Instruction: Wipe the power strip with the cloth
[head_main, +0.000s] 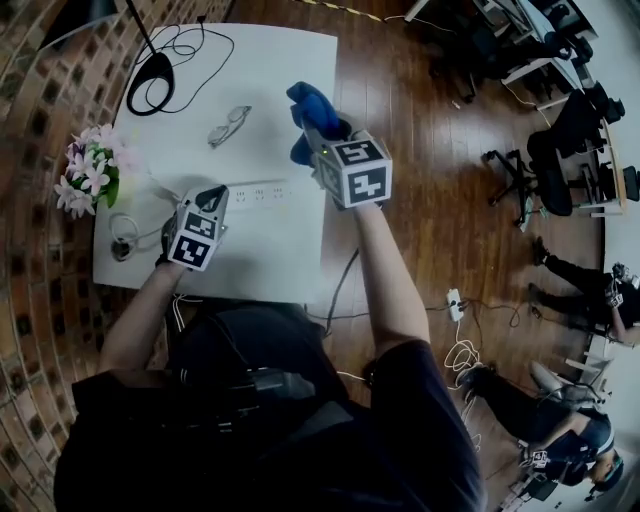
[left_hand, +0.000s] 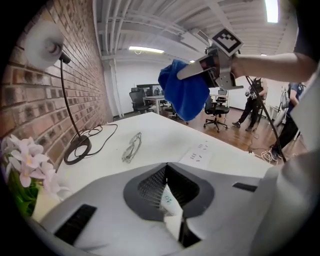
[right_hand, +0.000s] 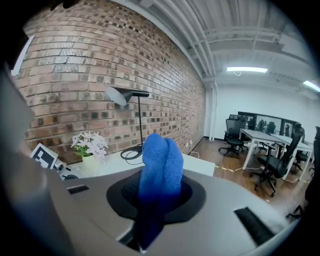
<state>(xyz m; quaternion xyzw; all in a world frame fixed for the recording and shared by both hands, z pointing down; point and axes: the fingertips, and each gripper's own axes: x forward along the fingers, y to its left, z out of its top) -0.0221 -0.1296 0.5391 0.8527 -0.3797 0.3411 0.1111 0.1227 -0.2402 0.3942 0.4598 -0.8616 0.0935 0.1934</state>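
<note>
Cloth (head_main: 308, 102) clamped in my right tool (head_main: 316, 136) above desk (head_main: 280, 70); left tool (left_hand: 172, 202) closed near power strip (head_main: 256, 190).

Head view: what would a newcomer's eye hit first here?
The blue cloth stands out first, bunched in the right tool and held up in the air above the white table. Below it the white power strip lies flat mid-table, not touched by the cloth. Pink-white flowers sit at the table's left edge, next to the brick wall.
</note>
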